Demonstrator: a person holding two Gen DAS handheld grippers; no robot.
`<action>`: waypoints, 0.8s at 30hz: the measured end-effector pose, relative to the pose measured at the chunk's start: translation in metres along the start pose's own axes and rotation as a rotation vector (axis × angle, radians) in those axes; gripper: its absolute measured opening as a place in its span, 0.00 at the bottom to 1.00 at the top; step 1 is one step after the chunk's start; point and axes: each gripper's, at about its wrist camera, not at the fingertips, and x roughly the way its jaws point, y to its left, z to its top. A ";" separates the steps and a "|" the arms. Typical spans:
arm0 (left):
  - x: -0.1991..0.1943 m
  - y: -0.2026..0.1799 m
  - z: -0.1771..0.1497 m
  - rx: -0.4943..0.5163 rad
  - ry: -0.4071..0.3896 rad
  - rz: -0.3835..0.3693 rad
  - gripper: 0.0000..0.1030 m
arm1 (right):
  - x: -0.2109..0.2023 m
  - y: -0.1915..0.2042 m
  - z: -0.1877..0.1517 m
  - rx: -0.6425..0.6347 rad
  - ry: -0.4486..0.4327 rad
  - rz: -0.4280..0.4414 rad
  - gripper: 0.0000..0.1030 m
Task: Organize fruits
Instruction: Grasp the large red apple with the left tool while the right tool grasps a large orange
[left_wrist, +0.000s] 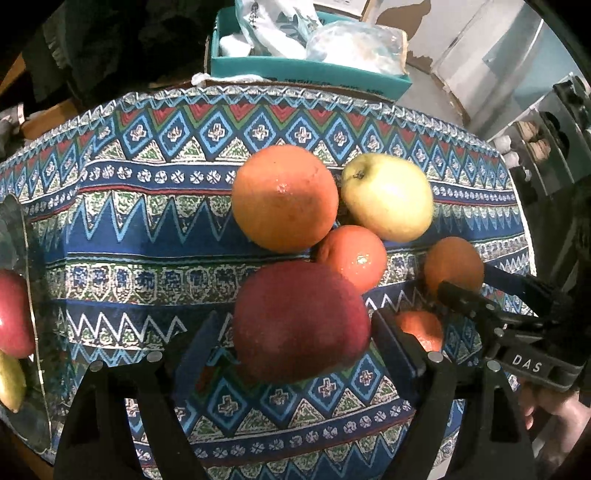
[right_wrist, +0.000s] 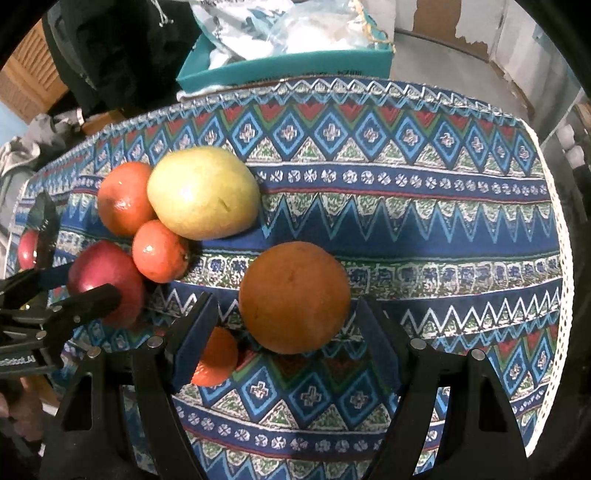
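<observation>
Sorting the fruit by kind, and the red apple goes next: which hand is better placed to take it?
Left. Its tool already straddles the red apple; the right tool straddles an orange.

A small orange (right_wrist: 216, 358) sits half hidden behind the right tool's finger (right_wrist: 192, 339).

Seven loose fruits lie on the patterned tablecloth (right_wrist: 443, 221), none stacked. A big orange (left_wrist: 284, 197) and a pale yellow-green apple (left_wrist: 387, 195), stem turned up and toward the cloth's far edge, lie side by side in the middle, nearest that edge. A glossy small tangerine (left_wrist: 352, 258) nestles against both. A dark red apple (left_wrist: 301, 321) lies just nearer the near edge. A dull orange (right_wrist: 294, 297) lies apart, toward the right edge, with a little tangerine (right_wrist: 218, 356) just beside it.
</observation>
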 end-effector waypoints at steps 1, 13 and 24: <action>0.003 0.000 0.001 -0.002 0.005 -0.002 0.83 | 0.003 0.000 0.000 -0.004 0.004 -0.003 0.75; 0.018 -0.001 0.001 0.008 0.014 -0.004 0.83 | 0.023 0.000 0.004 -0.041 0.016 -0.020 0.74; 0.026 -0.014 -0.001 0.064 -0.016 -0.002 0.76 | 0.026 -0.005 0.003 -0.060 -0.002 -0.042 0.63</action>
